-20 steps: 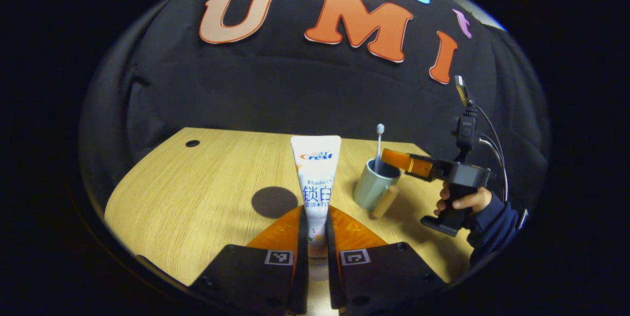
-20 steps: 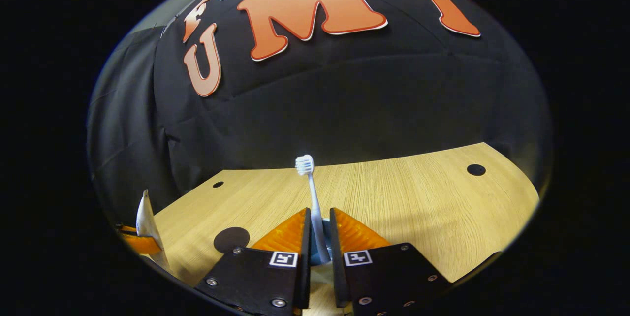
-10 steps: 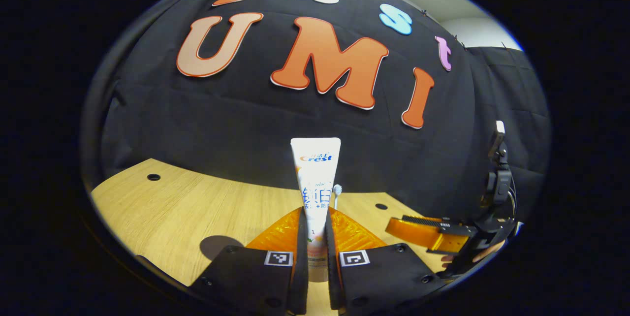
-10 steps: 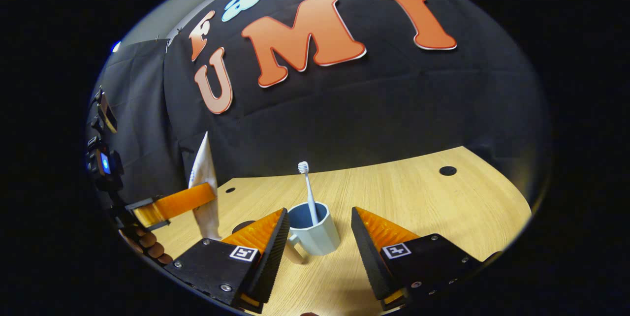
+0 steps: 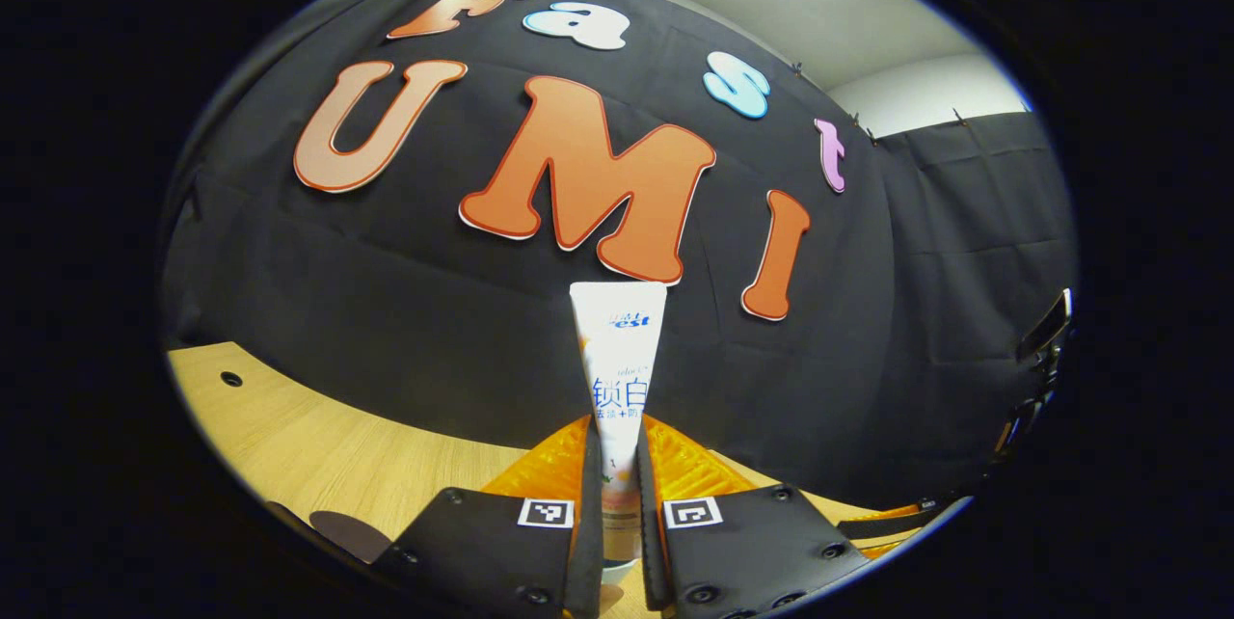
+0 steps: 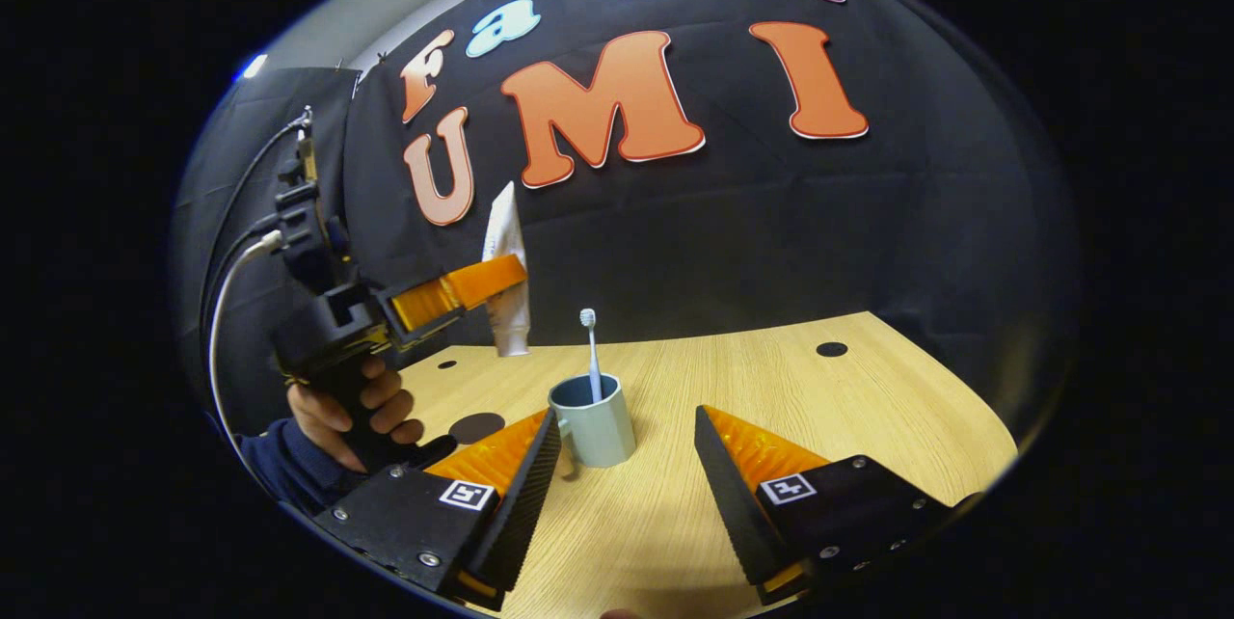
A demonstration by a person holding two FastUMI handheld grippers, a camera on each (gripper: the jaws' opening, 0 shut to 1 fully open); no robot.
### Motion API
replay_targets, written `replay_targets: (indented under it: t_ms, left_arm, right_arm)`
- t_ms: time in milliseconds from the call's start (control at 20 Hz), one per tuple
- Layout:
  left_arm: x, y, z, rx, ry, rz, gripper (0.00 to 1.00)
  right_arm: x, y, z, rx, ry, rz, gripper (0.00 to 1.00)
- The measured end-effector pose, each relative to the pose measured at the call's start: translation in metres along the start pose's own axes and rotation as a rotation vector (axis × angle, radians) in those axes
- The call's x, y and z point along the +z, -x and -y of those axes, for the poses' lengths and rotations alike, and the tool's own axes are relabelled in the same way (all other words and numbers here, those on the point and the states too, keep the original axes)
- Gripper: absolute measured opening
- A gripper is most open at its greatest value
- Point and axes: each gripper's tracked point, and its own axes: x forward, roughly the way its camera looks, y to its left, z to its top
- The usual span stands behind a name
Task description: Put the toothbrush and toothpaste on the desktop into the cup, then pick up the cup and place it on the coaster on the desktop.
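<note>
the left gripper (image 5: 617, 465) pinched the toothpaste (image 5: 617, 359) upright, raised above and left of the cup (image 6: 592, 421). the right gripper (image 6: 627, 465) stood spread, the cup with the toothbrush (image 6: 590, 349) just ahead between its fingers.

Toothbrush in the cup, toothpaste held up to its left

In the right gripper view the toothbrush (image 6: 589, 349) stands in the cup (image 6: 593, 421) on the desktop (image 6: 819, 407) — the coaster (image 6: 476, 427) lies left of it, the toothpaste (image 6: 506, 282) above — pinched in the left gripper (image 6: 496, 277).
</note>
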Motion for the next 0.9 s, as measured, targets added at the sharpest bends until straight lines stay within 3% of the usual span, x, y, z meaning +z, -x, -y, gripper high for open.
replay_targets:
  t_ms: [350, 900]
  left_arm:
    - [-0.066, -0.026, -0.022, 0.030, 0.024, -0.075, 0.22]
    - [-0.111, -0.019, -0.033, 0.070, -0.006, -0.151, 0.25]
  right_arm:
    - [-0.002, 0.008, 0.009, -0.012, -0.010, 0.021, 0.85]
    - [-0.010, 0.009, 0.010, -0.027, -0.016, 0.005, 0.85]
